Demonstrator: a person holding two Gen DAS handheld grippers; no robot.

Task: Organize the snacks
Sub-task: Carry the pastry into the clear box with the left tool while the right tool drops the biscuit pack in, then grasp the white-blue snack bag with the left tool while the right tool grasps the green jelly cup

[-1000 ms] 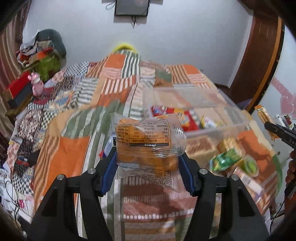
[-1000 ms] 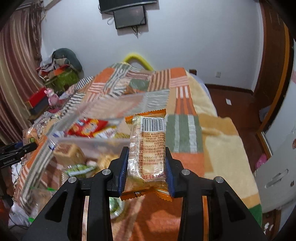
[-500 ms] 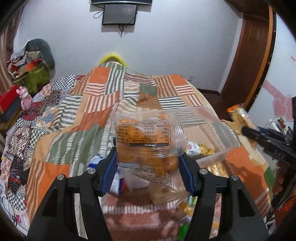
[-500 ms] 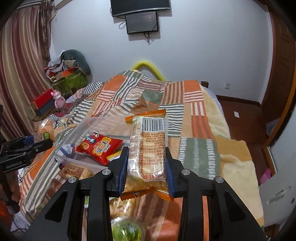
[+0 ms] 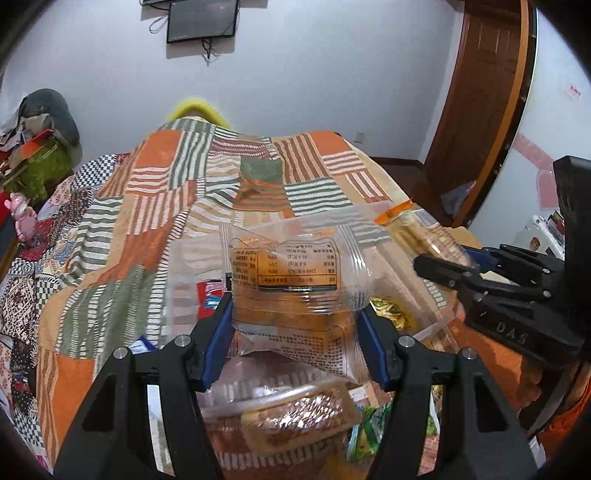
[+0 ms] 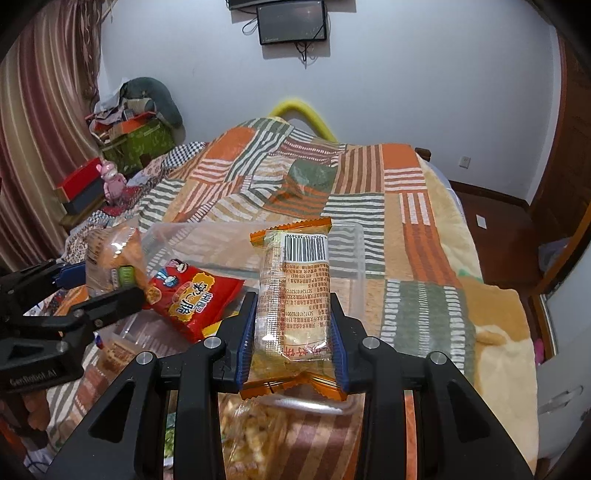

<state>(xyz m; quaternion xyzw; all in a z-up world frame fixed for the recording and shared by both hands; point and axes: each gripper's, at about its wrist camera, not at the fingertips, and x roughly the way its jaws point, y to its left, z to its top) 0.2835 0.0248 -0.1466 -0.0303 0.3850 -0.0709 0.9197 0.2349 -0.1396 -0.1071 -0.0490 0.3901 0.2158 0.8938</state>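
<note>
Here, the left gripper (image 5: pixel 295 328) has its blue-padded fingers (image 5: pixel 218 336) pressed against both sides of a clear crinkly bag of orange-brown cakes (image 5: pixel 291 280), a printed nutrition label facing the camera; the bag hangs above a clear plastic bin (image 5: pixel 192 266) that sits on the bed. The right gripper (image 6: pixel 293 332) likewise pinches a tall narrow biscuit pack (image 6: pixel 295 291), transparent film with orange serrated ends and a barcode at the top, held upright over the near rim of the same bin (image 6: pixel 347 243). Inside the bin lies a glossy red snack bag (image 6: pixel 192 299) with a cartoon face and yellow lettering; its lower part is covered by the right gripper's finger. Below the left gripper a shallow clear tub of foil-wrapped pieces (image 5: pixel 295 417) and a green wrapper (image 5: pixel 373 424) show only in part, blurred and cut by the fingers. In the right wrist view a pale, out-of-focus packet (image 6: pixel 251 432) under the biscuit pack is too smeared to identify. Everything rests on a soft patchwork blanket (image 6: pixel 406 206) of orange, green and striped squares. A dark wall-mounted screen (image 6: pixel 291 22) hangs on the far white wall.
</note>
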